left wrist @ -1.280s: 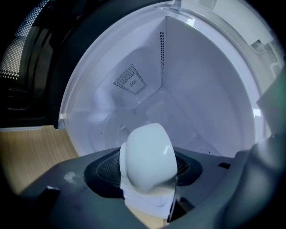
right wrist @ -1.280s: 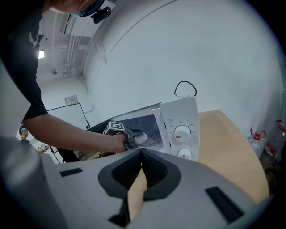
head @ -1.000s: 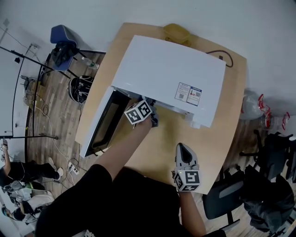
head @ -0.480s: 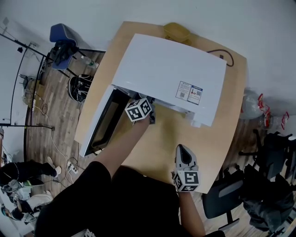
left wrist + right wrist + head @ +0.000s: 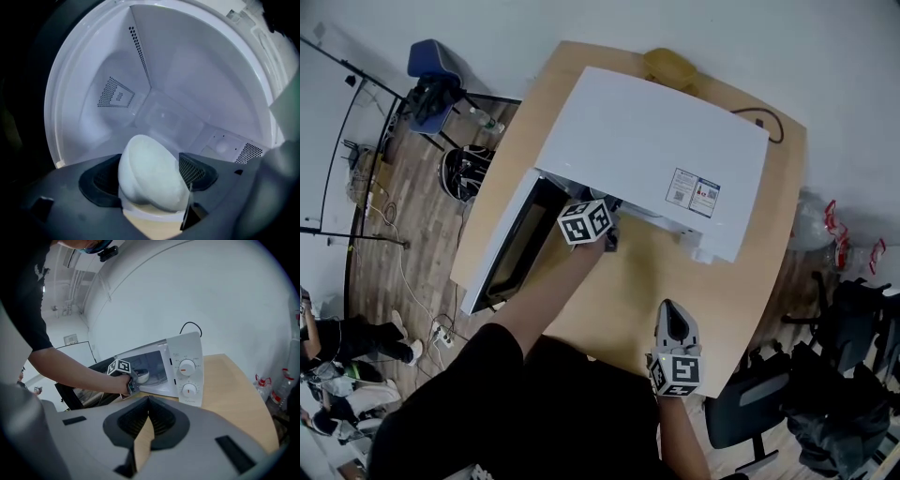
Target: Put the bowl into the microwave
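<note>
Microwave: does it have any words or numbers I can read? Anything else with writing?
Nothing can be read for sure.
Two stickers on top of the microwave: print too small to read.
Print around the dials: too small to read.
Wall sign: blurred.
Marker cubes: black-and-white patterns only, no words.

A wooden table [image 5: 630, 289] carries the white microwave [image 5: 647, 141] and a yellow container [image 5: 668, 66].

Bright even room light, soft shadows; gripper views fisheye-warped w/ dark edges, dimmer inside microwave [image 5: 187, 79]
</note>
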Available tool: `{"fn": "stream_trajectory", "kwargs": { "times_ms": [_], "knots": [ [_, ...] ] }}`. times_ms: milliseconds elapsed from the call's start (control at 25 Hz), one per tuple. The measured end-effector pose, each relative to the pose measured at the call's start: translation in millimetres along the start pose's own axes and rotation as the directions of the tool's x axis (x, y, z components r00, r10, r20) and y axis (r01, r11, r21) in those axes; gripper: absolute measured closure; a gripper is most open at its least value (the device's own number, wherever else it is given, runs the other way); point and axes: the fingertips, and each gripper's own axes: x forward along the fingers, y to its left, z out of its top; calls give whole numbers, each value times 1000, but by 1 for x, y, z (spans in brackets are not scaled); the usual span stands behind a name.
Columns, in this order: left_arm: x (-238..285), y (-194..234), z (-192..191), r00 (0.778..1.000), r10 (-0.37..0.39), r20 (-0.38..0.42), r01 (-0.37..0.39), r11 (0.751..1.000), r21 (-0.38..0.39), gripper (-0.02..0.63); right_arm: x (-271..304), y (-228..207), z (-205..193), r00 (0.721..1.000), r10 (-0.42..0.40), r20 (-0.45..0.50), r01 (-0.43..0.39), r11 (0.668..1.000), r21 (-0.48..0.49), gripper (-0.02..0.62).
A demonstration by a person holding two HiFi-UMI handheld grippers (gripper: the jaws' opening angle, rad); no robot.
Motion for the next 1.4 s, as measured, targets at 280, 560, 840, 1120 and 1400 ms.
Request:
{"fn": "stream_trajectory", "kwargs": {
  "times_ms": [280, 560, 840, 1120, 1400],
  "knots": [
    [-14, 9, 9, 1000, -15, 6, 15, 999, 50, 259, 3, 0, -2, 1000, -16, 15, 16, 1000, 15, 535],
    [-37, -8, 7, 996, -85, -12, 86, 983, 164, 258, 3, 17, 2, 1000, 10, 19, -10, 1000, 4, 535],
    [-50, -11, 4, 995, -96, -17, 97, 965, 243, 258, 4, 25, -5, 1000, 17, 4, -17, 1000, 2, 535],
    [-56, -10, -7, 994, -93, -61, 108, 947, 304, 258, 3, 26, -5, 999, 32, -1, -32, 998, 52, 535],
    [-46, -14, -10, 993, -74, -91, 106, 900, 424, 259, 0, 17, -2, 1000, 15, 16, -15, 999, 51, 535]
  ]
}}
